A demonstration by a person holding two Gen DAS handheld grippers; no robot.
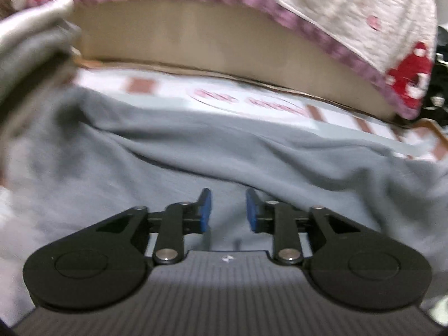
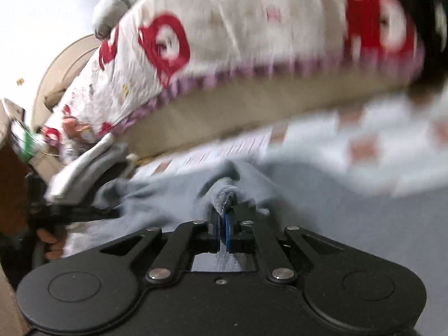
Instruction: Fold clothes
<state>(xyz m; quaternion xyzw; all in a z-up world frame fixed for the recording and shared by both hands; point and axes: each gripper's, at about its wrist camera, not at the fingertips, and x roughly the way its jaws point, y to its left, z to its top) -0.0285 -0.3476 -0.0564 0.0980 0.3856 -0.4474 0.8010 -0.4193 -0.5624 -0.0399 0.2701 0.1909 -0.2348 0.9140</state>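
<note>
A grey garment (image 1: 196, 151) lies rumpled across a white sheet with brown squares. My left gripper (image 1: 228, 207) hovers over its near part, open, with a gap between the blue pads and only cloth below. In the right wrist view the same grey garment (image 2: 308, 196) spreads out in front. My right gripper (image 2: 224, 224) is shut on a bunched fold of the grey garment (image 2: 224, 193), which sticks up past the pads. At the left edge a hand (image 2: 51, 240) grips the other tool's handle.
A white quilt with red prints and a purple border (image 1: 350, 14) drapes over a tan mattress edge (image 1: 196, 36) behind the garment. Folded grey clothes (image 2: 84, 168) sit at the left. A cardboard box (image 2: 11, 168) stands at the far left.
</note>
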